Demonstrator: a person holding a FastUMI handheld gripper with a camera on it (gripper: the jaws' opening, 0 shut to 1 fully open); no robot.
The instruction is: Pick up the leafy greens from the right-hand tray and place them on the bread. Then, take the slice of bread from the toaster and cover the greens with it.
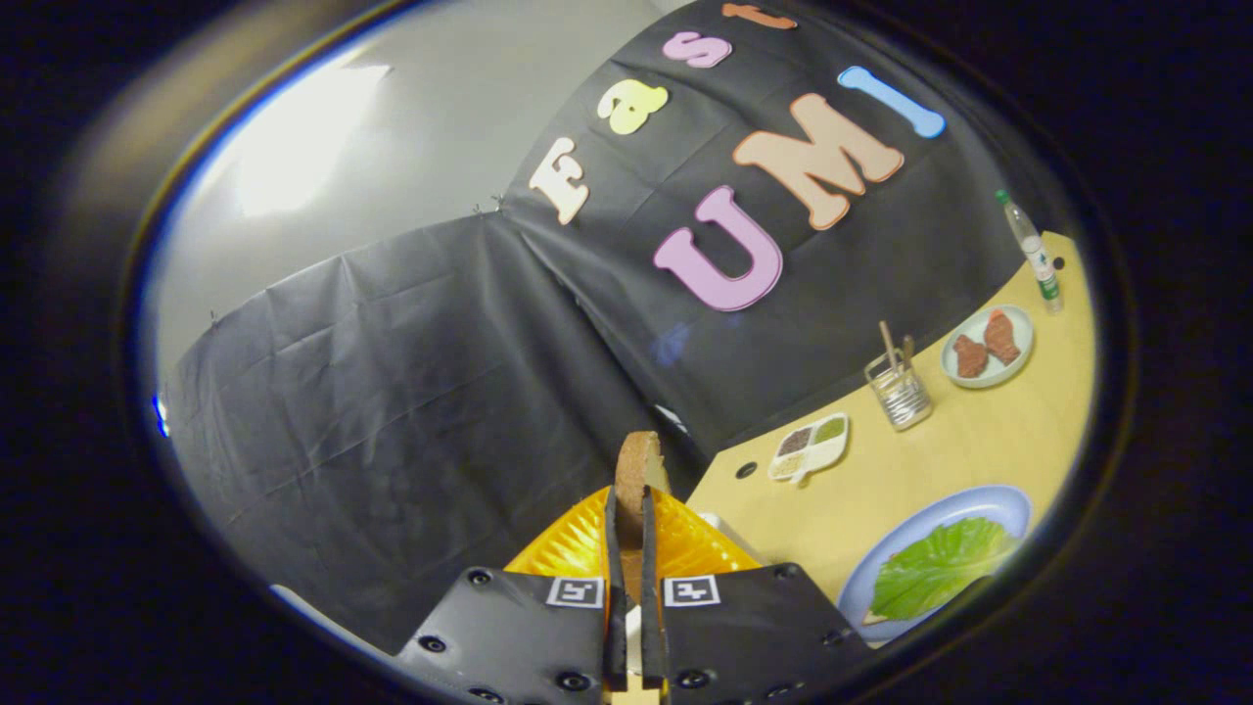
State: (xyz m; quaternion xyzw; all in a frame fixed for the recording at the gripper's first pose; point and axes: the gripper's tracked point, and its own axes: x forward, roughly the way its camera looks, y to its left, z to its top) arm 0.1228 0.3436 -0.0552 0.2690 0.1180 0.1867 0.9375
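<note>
Clamped nearly together, both fingers of the gripper pinched the brown slice of bread edge-on, its rounded top standing just beyond the tips. It rode above the ribbed orange toaster, presumably just lifted clear for carrying. Off to the right, the crinkled green lettuce leaf lay on the pale blue round plate on the light wooden table (the bread beneath showed only as a corner). Toaster slots were hidden behind the fingers.

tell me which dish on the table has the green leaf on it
The blue plate, nearest the gripper, which is shut on the bread slice. The small plate farther back holds brown pieces; the white divided dish holds seasonings.
</note>
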